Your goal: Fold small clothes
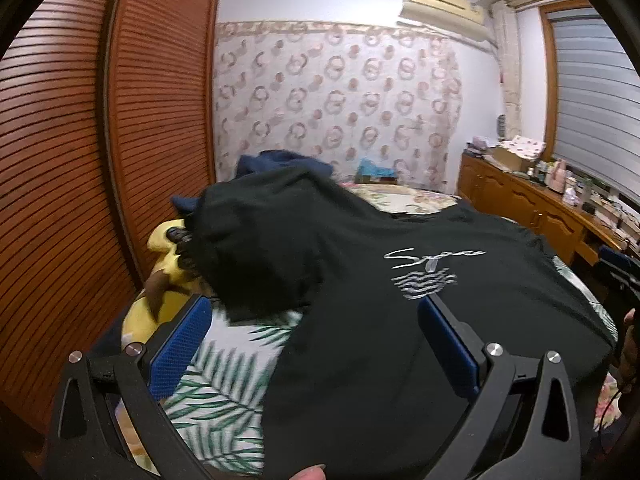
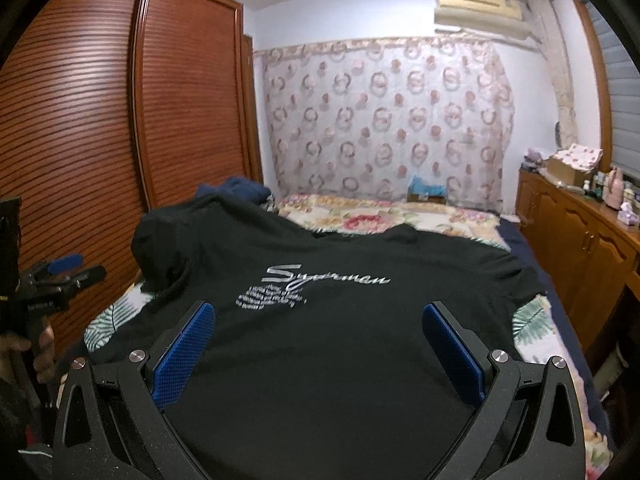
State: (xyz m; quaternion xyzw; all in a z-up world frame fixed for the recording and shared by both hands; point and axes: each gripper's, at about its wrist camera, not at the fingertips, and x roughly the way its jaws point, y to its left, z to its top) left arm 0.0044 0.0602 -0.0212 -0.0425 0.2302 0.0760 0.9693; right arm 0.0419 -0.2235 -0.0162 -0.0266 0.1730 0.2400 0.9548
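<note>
Shirt (image 2: 320, 340) spread on bed (image 2: 540, 344), reaching between and ahead of right gripper (image 2: 320, 344). Sleeve (image 1: 256, 240) folded inward, ahead-left of left gripper (image 1: 316, 344). Wardrobe (image 2: 120, 120) to left, cabinet (image 2: 580, 240) to right. Clothes pile (image 2: 240, 188) beyond shirt's left corner; curtain (image 2: 384, 120) behind bed.

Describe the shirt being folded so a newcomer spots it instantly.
Start at the bed by the louvred wardrobe. Spread across its near end lies the black T-shirt. Unlike the navy garment bunched behind it, it carries silver script lettering on the chest.
</note>
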